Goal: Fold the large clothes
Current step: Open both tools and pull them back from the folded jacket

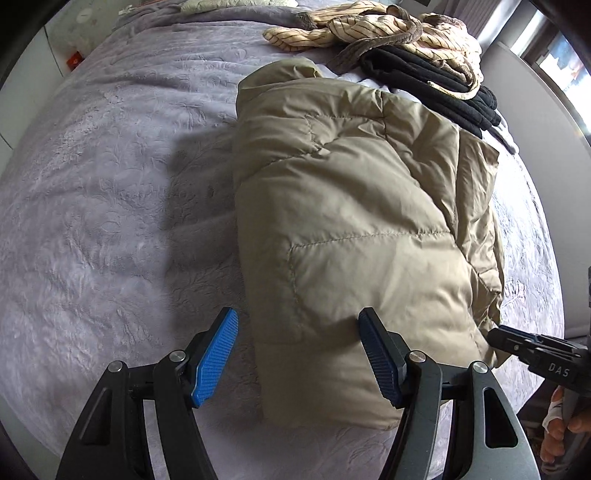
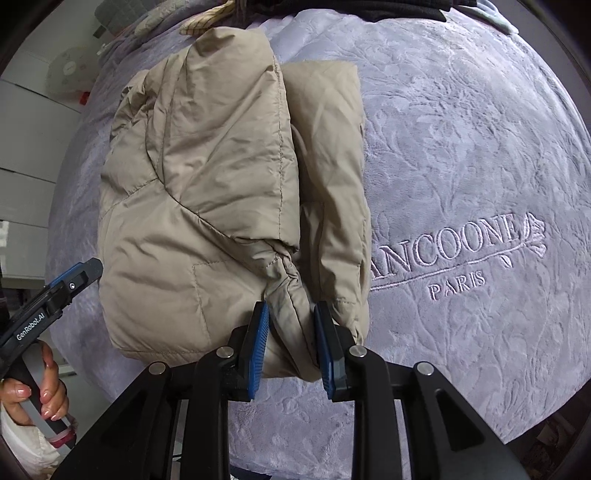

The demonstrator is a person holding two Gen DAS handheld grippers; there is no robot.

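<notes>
Folded tan jacket (image 1: 354, 229) lying on a grey plush blanket (image 1: 110, 206) spread over a bed. Beyond it, a striped garment (image 1: 373, 29) heaped over folded black clothes (image 1: 432, 85). Left gripper (image 1: 299, 354) hovering wide open above the jacket's near left corner, blue pads (image 1: 214, 362) gripping nothing. Right gripper (image 2: 291, 347) pointing down at the jacket's near right edge, jaws narrowly parted with a bunched fold of fabric between them; whether the pads press on it cannot be told. "PARIS" lettering (image 2: 458, 284) embroidered on the blanket to the jacket's right.
</notes>
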